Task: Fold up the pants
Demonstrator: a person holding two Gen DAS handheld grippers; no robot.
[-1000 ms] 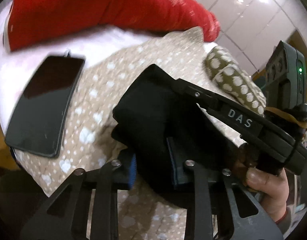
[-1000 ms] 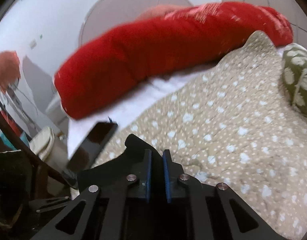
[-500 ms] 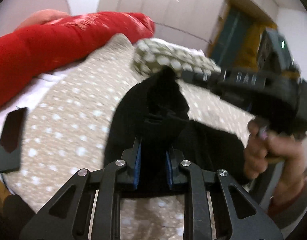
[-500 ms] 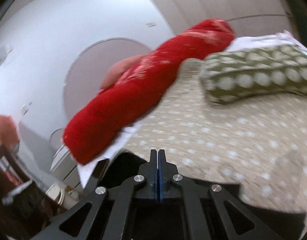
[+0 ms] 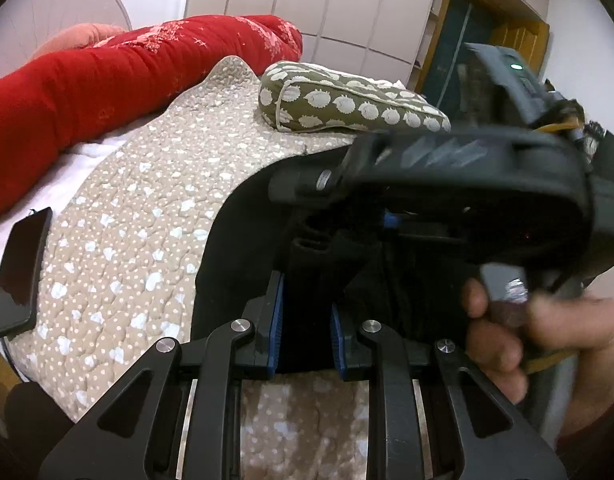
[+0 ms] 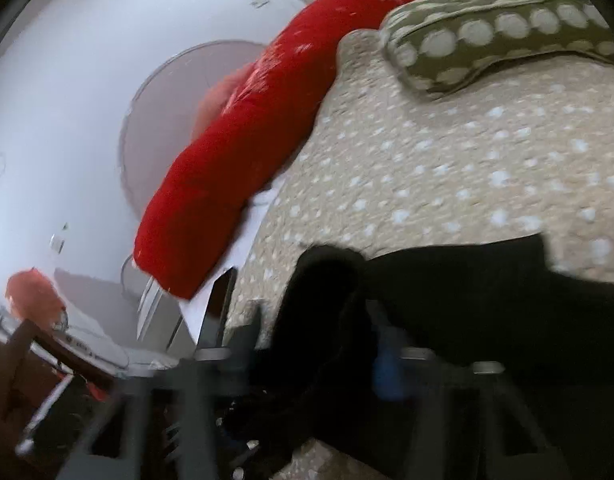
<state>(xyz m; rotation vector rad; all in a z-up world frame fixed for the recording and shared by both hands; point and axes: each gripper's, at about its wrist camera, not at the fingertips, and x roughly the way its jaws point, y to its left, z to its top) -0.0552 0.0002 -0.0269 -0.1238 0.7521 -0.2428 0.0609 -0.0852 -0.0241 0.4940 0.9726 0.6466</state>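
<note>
The black pants (image 5: 235,256) lie bunched on the beige dotted quilt (image 5: 139,208) near the bed's front edge. My left gripper (image 5: 305,320) is shut on a thick fold of the pants between its blue pads. My right gripper (image 5: 391,220) crosses the left wrist view from the right, held by a hand (image 5: 507,320), its tips in the cloth just beyond the left gripper. In the right wrist view the pants (image 6: 447,300) fill the lower frame; the right gripper (image 6: 339,368) is badly blurred, with dark cloth between its fingers.
A black phone (image 5: 21,272) lies on the quilt's left edge. A red rolled duvet (image 5: 107,68) runs along the far side. A green spotted pillow (image 5: 347,104) sits at the far right. White wardrobe doors stand behind the bed.
The right gripper has swung in close over the left one. The right wrist view has tilted and blurred, and black cloth now bulges between its fingers, which were pressed together.
</note>
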